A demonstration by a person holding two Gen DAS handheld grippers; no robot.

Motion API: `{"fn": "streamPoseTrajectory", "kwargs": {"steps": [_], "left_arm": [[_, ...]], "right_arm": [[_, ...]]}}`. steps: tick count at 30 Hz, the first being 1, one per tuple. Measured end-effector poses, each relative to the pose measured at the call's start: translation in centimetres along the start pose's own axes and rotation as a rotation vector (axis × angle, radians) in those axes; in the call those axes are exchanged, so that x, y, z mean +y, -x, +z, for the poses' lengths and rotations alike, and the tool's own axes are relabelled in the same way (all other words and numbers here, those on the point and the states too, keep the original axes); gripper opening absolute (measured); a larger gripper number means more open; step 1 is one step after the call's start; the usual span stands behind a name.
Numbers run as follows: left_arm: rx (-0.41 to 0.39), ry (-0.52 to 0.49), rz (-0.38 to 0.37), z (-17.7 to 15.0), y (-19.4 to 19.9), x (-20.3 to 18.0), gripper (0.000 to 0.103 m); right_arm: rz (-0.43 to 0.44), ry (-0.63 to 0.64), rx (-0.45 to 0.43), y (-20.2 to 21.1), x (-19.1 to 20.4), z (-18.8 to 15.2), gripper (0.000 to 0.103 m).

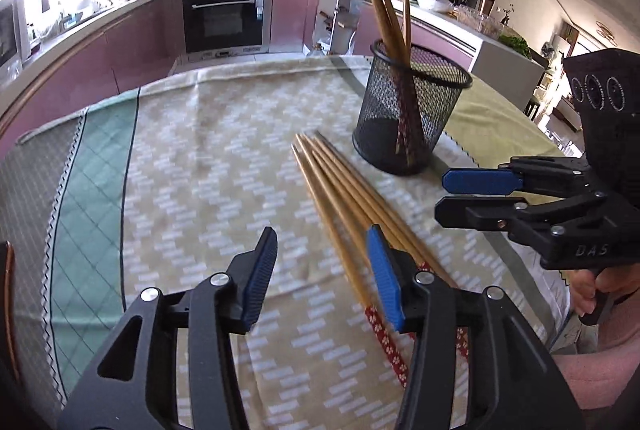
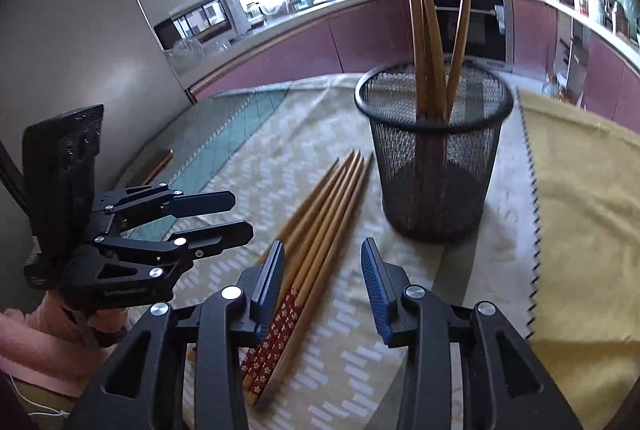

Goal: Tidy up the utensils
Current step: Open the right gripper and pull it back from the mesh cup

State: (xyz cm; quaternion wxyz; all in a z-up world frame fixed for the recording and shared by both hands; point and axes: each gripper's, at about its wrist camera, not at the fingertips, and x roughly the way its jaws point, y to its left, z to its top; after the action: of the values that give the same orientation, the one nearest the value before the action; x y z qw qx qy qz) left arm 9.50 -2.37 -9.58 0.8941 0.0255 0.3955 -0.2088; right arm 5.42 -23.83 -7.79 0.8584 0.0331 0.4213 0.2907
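Chopsticks [image 1: 340, 197] bamboo, red floral ends, lying bundled.

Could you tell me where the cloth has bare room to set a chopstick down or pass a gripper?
Free: the patterned cloth left of the loose chopsticks, out to its green border, and the yellow cloth right of the mesh cup. Crowded: the strip where the chopstick tips lie near the cup's base.

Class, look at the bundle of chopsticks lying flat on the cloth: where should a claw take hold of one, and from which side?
Grip the outermost of the loose chopsticks on its bare bamboo shaft, around mid-length. Come from above with the claw's fingers straddling the stick crosswise: they lie flat and side by side, touching, so only an edge stick offers a free side. The right claw, open, sits nearest; the mesh cup stands just beyond.
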Motion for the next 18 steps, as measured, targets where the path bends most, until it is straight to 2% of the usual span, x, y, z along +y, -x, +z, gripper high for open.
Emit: {"fn": "streamPoseTrajectory", "kwargs": {"steps": [6, 18], "left_arm": [[0.027, -0.012, 0.027, -0.9, -0.7, -0.4, 0.046], [0.066, -0.021, 0.040, -0.9, -1.7, -1.1, 0.044]], "right_arm": [[-0.025, -0.030, 0.022, -0.9, -0.1, -0.8, 0.038], [-0.091, 0.004, 0.042, -1.9, 0.9, -1.4, 0.037]]}}
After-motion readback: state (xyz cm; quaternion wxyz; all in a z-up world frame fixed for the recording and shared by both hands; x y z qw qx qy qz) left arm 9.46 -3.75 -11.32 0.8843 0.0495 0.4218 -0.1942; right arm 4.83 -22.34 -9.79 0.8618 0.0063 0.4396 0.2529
